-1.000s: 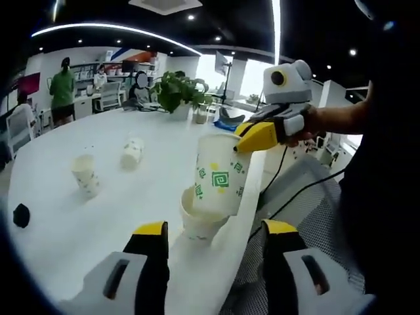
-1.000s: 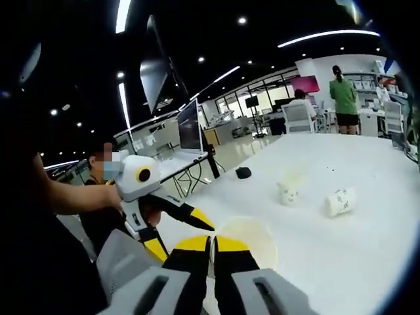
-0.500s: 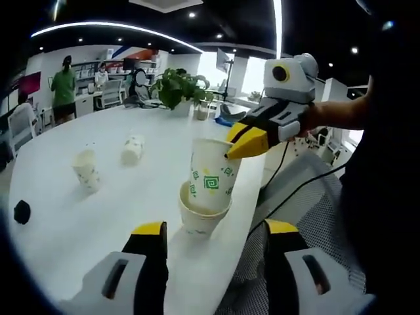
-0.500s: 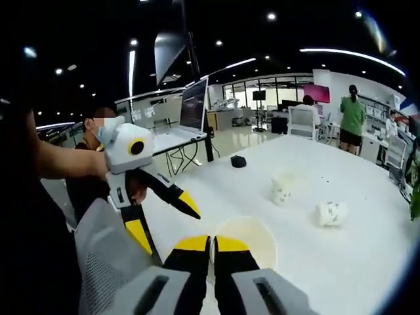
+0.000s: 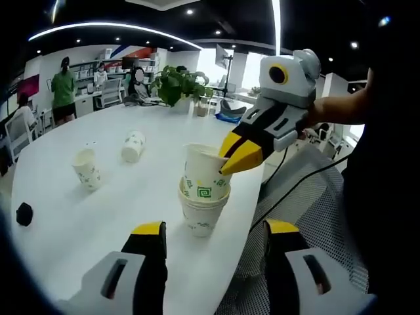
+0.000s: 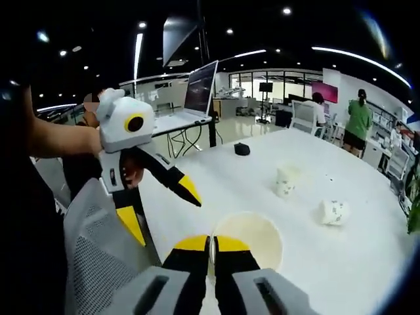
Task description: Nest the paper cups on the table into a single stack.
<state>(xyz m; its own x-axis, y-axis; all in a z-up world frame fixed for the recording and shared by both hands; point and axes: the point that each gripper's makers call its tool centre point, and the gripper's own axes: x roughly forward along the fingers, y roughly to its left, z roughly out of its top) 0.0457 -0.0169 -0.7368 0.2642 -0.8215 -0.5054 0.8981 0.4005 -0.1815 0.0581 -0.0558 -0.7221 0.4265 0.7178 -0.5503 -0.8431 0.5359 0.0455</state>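
White paper cups sit on a long white table (image 5: 79, 223) in an open office. In the left gripper view, centre frame, a cup with a green square pattern (image 5: 202, 172) sits partly nested inside a second cup (image 5: 201, 213) standing upright near the table's right edge. The right gripper (image 5: 230, 164) reaches in from the upper right, its yellow-tipped jaws pinched together on the rim of the upper cup. The left gripper (image 5: 213, 239) rises from the bottom of the frame with its jaws spread wide, holding nothing, just short of the stacked pair.

At left centre of that view, an upright cup (image 5: 86, 168) stands alone, and a cup lying on its side (image 5: 132, 146) rests just beyond it. A small black object (image 5: 24, 214) sits at the far left, and a leafy potted plant (image 5: 178, 86) stands at upper centre.

No readable writing shows on the cups; the green marks are pattern only.

In the right gripper view, the closed jaws at bottom centre grip the rim of the cup, whose open mouth shows just to their right.
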